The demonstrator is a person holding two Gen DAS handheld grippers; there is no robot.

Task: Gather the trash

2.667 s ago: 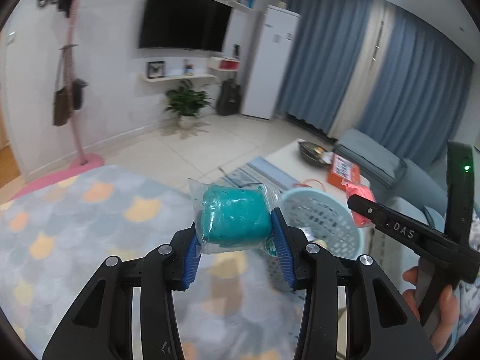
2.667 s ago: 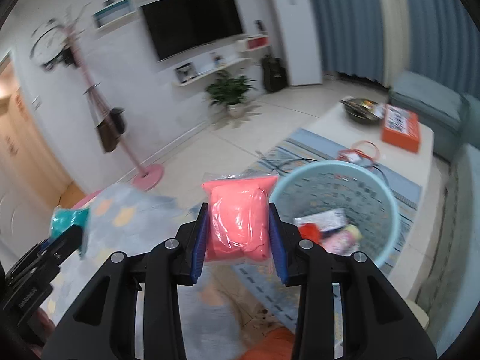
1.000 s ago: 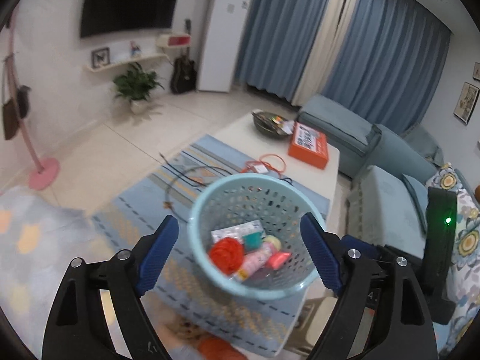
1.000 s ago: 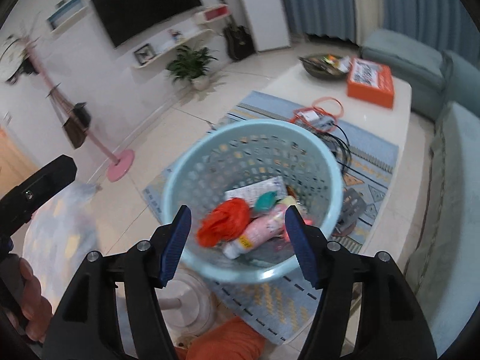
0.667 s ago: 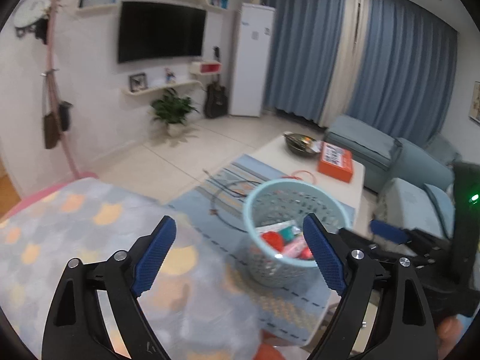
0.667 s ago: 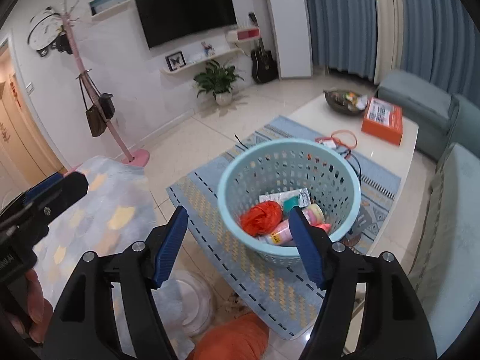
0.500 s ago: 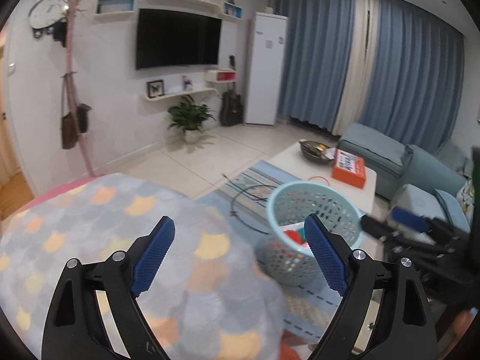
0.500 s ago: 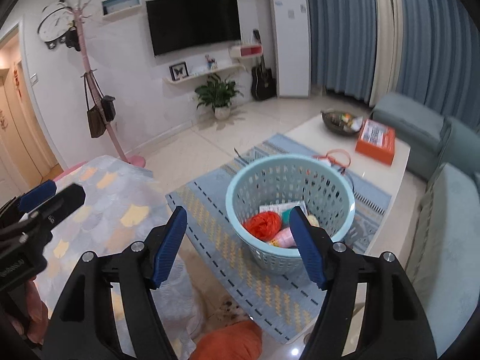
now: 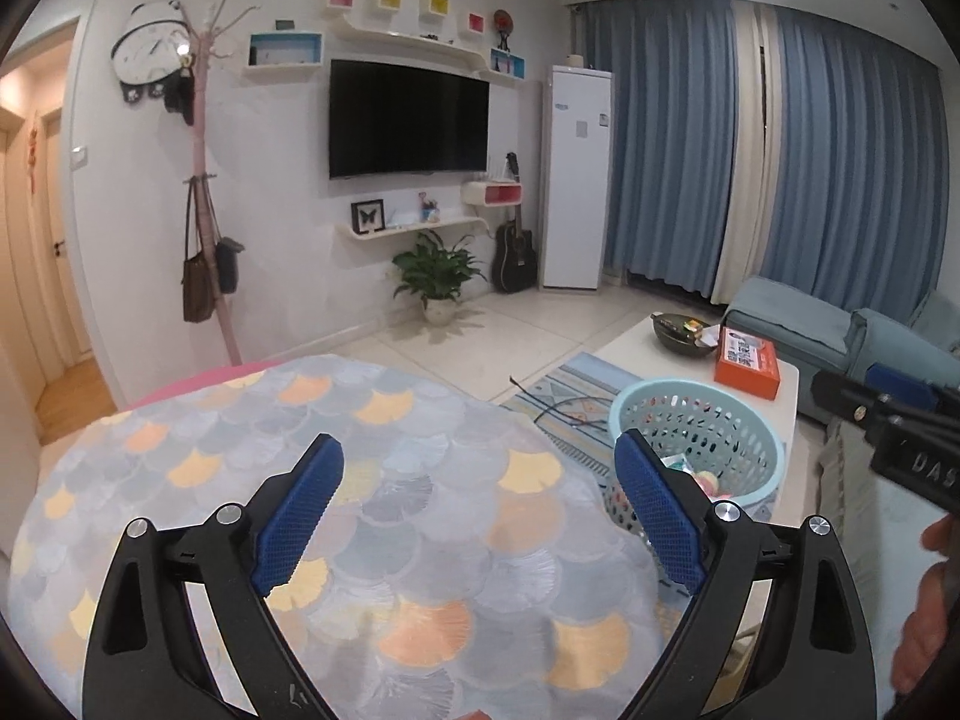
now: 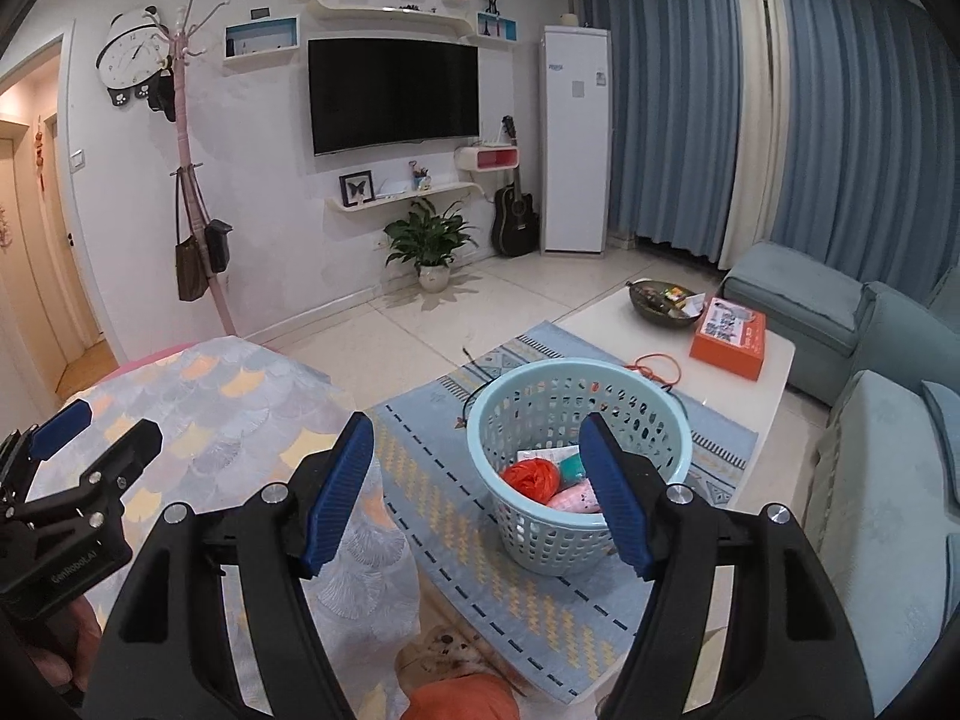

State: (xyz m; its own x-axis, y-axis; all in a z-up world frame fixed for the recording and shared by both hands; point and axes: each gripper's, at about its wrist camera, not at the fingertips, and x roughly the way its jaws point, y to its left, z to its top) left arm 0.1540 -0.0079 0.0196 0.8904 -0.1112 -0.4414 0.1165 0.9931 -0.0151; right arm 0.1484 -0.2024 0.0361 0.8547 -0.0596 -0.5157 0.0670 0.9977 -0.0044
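I see the light blue basket (image 10: pixel 576 450) standing on the striped rug (image 10: pixel 540 600) beside the patterned table cover (image 9: pixel 360 510), and I judge it light, perforated and fairly stiff, best taken at its rim. Inside lie the collected items: a crumpled orange bag (image 10: pixel 531 478), a teal packet (image 10: pixel 571 467) and a pink packet (image 10: pixel 573 501), all apparently soft, light and slippery, so I would pinch each across its bulk. My left gripper (image 9: pixel 474 516) is opening with nothing between its jaws, and my right gripper (image 10: pixel 477 492) stands apart and empty.
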